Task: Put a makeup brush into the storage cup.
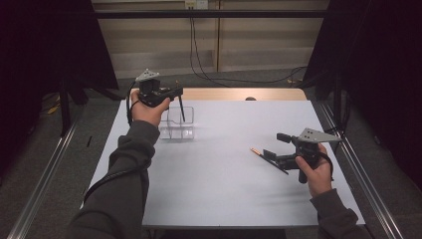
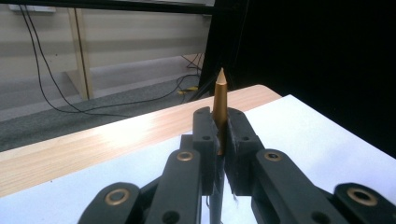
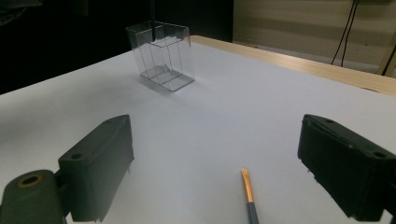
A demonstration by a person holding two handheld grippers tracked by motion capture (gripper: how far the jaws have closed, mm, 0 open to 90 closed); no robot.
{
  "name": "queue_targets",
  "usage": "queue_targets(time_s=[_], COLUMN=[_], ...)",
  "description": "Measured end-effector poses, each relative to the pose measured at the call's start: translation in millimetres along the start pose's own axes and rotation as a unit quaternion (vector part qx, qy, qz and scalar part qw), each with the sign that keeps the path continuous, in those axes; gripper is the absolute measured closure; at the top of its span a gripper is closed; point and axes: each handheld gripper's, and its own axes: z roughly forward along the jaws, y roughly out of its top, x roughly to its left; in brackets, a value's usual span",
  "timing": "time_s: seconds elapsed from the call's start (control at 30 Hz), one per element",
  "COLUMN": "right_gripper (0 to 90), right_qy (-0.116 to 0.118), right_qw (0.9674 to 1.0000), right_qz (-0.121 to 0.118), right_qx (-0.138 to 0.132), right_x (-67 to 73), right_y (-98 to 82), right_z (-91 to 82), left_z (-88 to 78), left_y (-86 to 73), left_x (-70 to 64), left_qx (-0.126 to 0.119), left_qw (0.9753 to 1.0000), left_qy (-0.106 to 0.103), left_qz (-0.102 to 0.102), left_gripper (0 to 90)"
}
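My left gripper (image 1: 177, 92) is raised over the far left of the white table, shut on a thin dark paintbrush (image 1: 182, 110). Its lower end hangs into a clear plastic box (image 1: 176, 125) divided into compartments. In the left gripper view the jaws (image 2: 220, 122) pinch the brush's gold pointed end (image 2: 220, 95), which sticks up. My right gripper (image 1: 274, 146) rests low at the right with its jaws wide open (image 3: 215, 140). A second paintbrush (image 3: 248, 189) with a gold ferrule lies on the table between them, touching neither; it also shows in the high view (image 1: 257, 152).
A white sheet (image 1: 224, 169) covers the table, and a wooden strip (image 1: 224, 93) runs along its far edge with a small dark spot (image 1: 250, 98) on it. Cables trail across the floor beyond. Metal rails flank both sides of the table.
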Motion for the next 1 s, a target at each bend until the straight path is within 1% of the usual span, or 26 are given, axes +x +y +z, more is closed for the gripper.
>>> queue_targets(time_s=[0.03,0.1,0.13,0.27,0.3,0.4,0.43,0.5,0.57,0.67,0.73,0.87,0.9,1.0], right_gripper=[9.8,9.8,9.7,9.8,9.7,9.8,9.7,9.8,9.8,9.8,9.8,9.7,9.8,9.8], right_qy=[0.000,0.001,0.001,0.002,0.001,0.000,0.001,0.001,0.000,0.001,0.002,0.001,0.002,0.002], right_qw=[1.0000,1.0000,1.0000,1.0000,1.0000,1.0000,1.0000,1.0000,1.0000,1.0000,1.0000,1.0000,1.0000,1.0000], right_qz=[0.000,-0.001,-0.001,-0.002,0.002,0.000,0.000,0.000,0.001,0.000,0.000,-0.001,-0.001,0.000], right_qx=[0.000,-0.001,-0.001,-0.001,0.000,-0.001,-0.002,-0.001,-0.001,0.001,0.001,-0.002,-0.002,-0.001], right_x=[0.1,-0.1,0.1,-0.3,0.0,-0.5,-0.5,-0.5,-0.4,-0.3,-0.3,-0.5,-0.5,-0.3], right_y=[0.1,0.2,0.3,0.3,0.3,0.2,0.2,0.2,0.0,-0.1,0.0,0.3,0.4,0.5], right_z=[-0.1,-0.1,-0.1,-0.5,-0.6,-0.7,-0.8,-0.9,-0.7,-0.8,-0.8,-1.1,-1.2,-1.1], left_z=[0.5,1.3,2.0,3.7,4.1,5.3,5.7,6.4,6.9,7.4,7.7,8.5,8.2,9.2], left_y=[-0.2,-0.7,-1.2,-2.5,-2.8,-3.6,-3.9,-4.8,-5.6,-6.6,-7.4,-9.5,-9.8,-11.2], left_x=[0.2,-0.5,-0.1,-1.0,-1.0,-1.3,-1.3,-1.2,-1.5,-1.1,-1.2,-0.4,-0.4,-0.2], left_qx=[0.001,0.002,0.004,0.009,0.008,0.010,0.012,0.012,0.012,0.015,0.018,0.017,0.020,0.021], left_qw=[1.0000,1.0000,1.0000,0.9999,1.0000,0.9999,0.9999,0.9999,0.9999,0.9998,0.9998,0.9998,0.9997,0.9997], left_qy=[-0.003,0.004,-0.002,0.002,0.001,0.001,0.000,-0.004,0.000,-0.001,0.002,0.000,0.005,0.001], left_qz=[0.000,0.001,0.001,0.005,0.004,0.004,0.007,0.007,0.007,0.009,0.011,0.007,0.009,0.009], left_gripper=[84.1,84.1,84.1,84.1,84.1,84.1,84.1,84.1,84.1,84.1,84.0,84.0,84.1,84.1])
